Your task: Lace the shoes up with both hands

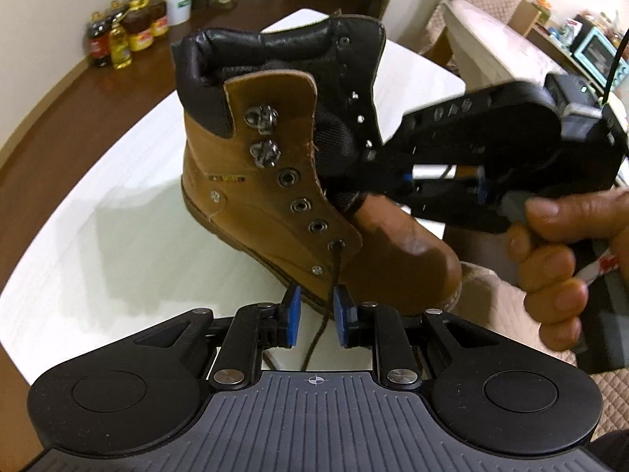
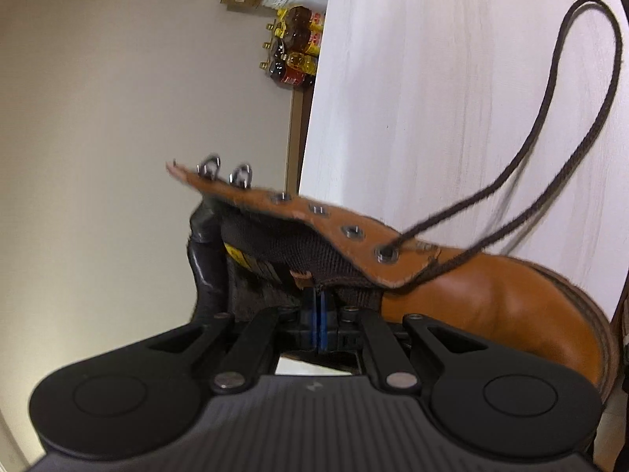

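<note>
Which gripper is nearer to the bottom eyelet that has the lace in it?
Left. The left gripper sits open just below the bottom eyelet, straddling the lace. The right gripper is shut inside the boot opening.

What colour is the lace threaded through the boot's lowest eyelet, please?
Dark brown lace; clearest in the right wrist view.

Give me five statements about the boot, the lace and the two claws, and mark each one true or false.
1. The lace passes through the bottom eyelet. True.
2. The left claw is clamped shut on the lace. False: it is open, the lace running between its pads.
3. The right claw is shut at the boot tongue. True.
4. Every eyelet is laced. False: the upper ones are empty.
5. The boot is black all over. False: mostly tan, black collar.
</note>
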Action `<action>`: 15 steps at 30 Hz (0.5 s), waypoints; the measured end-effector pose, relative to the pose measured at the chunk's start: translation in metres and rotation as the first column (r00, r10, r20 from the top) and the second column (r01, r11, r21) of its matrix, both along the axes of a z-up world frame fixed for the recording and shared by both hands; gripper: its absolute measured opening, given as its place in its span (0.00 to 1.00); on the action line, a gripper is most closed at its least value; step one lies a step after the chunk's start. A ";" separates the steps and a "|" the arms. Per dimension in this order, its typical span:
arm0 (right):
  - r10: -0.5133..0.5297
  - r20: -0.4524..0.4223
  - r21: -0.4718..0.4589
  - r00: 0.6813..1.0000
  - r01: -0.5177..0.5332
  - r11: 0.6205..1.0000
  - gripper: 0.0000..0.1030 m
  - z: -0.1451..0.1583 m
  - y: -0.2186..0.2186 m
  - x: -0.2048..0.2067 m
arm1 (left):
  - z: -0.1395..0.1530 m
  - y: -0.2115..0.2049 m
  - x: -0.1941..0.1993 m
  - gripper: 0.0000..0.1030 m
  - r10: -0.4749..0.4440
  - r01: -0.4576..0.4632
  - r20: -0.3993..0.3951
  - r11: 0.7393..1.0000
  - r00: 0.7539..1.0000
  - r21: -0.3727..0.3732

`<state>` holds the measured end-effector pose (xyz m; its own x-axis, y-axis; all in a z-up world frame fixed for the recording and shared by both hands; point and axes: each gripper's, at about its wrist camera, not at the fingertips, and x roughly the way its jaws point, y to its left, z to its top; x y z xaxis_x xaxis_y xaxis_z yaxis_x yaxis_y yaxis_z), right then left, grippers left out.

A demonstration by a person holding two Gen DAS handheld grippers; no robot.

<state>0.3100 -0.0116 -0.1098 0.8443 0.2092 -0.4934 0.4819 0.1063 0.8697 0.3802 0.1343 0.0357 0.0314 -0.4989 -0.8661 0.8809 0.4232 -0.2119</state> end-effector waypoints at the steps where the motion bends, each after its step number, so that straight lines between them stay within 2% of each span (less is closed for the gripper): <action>1: -0.002 -0.006 0.005 1.000 0.002 1.000 0.03 0.000 0.000 -0.001 | -0.001 -0.001 0.001 0.19 -0.008 0.008 0.001 1.000 1.000 -0.004; 6: 0.029 -0.046 -0.005 0.999 -0.029 1.000 0.03 0.005 -0.004 -0.001 | 0.000 -0.007 0.002 0.19 -0.058 0.059 0.049 0.998 0.997 -0.021; 11: 0.057 -0.069 -0.027 0.996 -0.059 0.998 0.03 0.009 -0.012 0.004 | -0.001 -0.012 -0.001 0.20 -0.059 0.061 0.047 0.998 0.997 -0.031; 15: 0.083 -0.069 0.002 0.994 -0.083 0.997 0.03 -0.002 -0.012 0.000 | -0.005 -0.015 -0.003 0.19 -0.053 0.054 0.049 0.998 0.997 -0.030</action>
